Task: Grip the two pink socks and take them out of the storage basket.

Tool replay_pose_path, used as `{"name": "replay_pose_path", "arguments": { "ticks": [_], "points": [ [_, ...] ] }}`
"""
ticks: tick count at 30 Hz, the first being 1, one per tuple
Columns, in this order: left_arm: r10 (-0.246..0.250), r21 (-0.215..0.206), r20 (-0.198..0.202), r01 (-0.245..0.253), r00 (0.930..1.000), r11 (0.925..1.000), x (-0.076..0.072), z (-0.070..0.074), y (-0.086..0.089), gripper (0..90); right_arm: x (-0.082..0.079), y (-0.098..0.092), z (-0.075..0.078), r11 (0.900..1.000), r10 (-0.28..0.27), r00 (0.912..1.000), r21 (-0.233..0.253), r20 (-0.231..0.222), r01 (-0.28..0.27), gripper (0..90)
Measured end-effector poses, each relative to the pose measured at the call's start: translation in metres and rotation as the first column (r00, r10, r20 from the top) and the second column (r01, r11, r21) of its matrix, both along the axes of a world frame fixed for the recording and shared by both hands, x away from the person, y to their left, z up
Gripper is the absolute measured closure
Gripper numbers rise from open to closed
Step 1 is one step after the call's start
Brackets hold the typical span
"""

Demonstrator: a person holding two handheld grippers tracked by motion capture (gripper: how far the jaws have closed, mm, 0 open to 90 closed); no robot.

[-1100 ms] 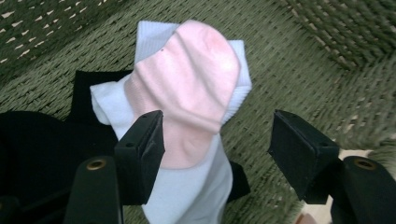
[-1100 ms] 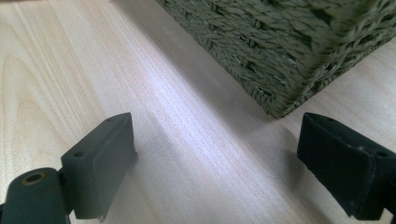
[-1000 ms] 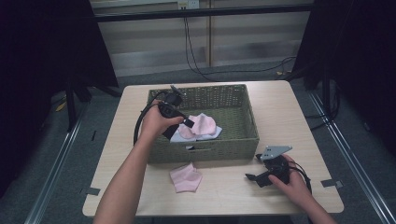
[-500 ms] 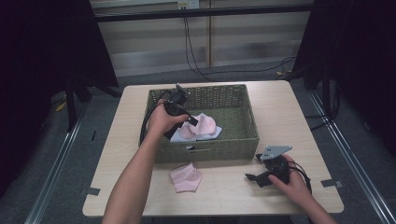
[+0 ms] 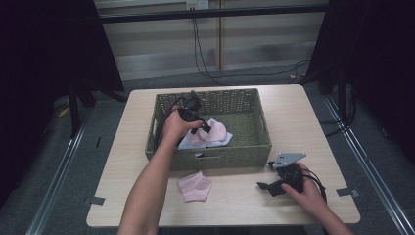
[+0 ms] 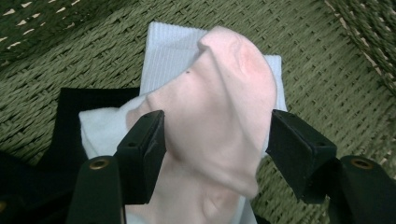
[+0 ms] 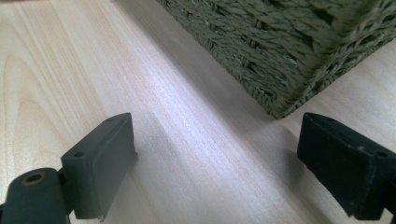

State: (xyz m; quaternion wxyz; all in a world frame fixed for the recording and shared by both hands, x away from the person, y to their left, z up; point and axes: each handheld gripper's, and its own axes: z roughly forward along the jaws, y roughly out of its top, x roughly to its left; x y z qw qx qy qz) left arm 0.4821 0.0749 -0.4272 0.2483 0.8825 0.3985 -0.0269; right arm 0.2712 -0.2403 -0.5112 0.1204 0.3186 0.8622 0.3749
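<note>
change: left hand and its gripper sit a bit further over the basket's middle than a second ago; right gripper and loose sock unmoved
left gripper (image 6: 212, 140): inside the basket, jaws spread wide on either side of a pink sock, no squeeze visible, pads apart from the cloth on the right side
pink sock (image 6: 219, 121): in the basket, left-centre of its floor, lying on top of a white sock (image 6: 163, 46) and a black cloth (image 6: 70, 112)
basket (image 5: 254, 147): green wicker, centre of the table, toward the far edge
second pink sock (image 5: 195, 186): on the table, just in front of the basket's near wall, left of centre
right gripper (image 5: 266, 183): resting near the table's near right corner, jaws wide apart, nothing between them; basket corner ahead in the right gripper view
table (image 5: 313, 112): light wood
</note>
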Motion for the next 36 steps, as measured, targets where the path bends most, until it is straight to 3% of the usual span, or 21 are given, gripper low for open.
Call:
{"name": "replay_pose_path", "arguments": {
  "ticks": [4,8,13,15,17,19,26,36],
  "points": [
    [0.009,0.041,0.000,-0.009,1.0000,0.9991,0.002,-0.008,-0.002,36.6,0.000,0.000,0.000,1.000,0.000,1.0000,-0.002,0.001,0.000,10.6],
    [0.012,0.046,-0.013,-0.012,0.9998,0.9989,0.002,-0.015,-0.004,38.3,0.000,0.000,0.000,1.000,0.001,1.0000,-0.002,0.001,-0.001,10.6],
    [0.018,0.053,-0.030,-0.016,0.9994,0.9985,0.003,-0.015,-0.001,62.8,0.000,0.000,0.000,1.000,0.000,1.0000,-0.002,-0.003,0.000,10.6],
    [0.021,0.062,-0.028,-0.019,0.9994,0.9979,0.002,-0.013,0.000,68.8,0.000,0.000,0.000,1.000,0.000,1.0000,-0.001,-0.003,0.000,10.6],
    [0.021,0.058,-0.051,-0.018,0.9985,0.9982,0.002,-0.010,0.002,77.4,0.000,0.000,0.000,1.000,0.001,1.0000,0.000,-0.004,-0.001,10.6],
    [0.021,0.052,-0.060,-0.018,0.9980,0.9985,0.001,-0.007,0.003,80.5,0.000,0.000,0.000,1.000,0.001,1.0000,0.000,-0.004,-0.001,10.6],
    [0.026,0.018,-0.075,-0.024,0.9969,0.9995,-0.003,0.008,0.013,82.5,0.000,0.000,0.000,1.000,0.001,1.0000,0.001,-0.005,-0.001,10.6],
    [-0.001,0.007,-0.083,0.001,0.9965,1.0000,-0.006,0.037,0.016,82.6,0.000,0.000,0.000,1.000,0.001,1.0000,0.000,-0.002,-0.001,10.6]
  ]
}}
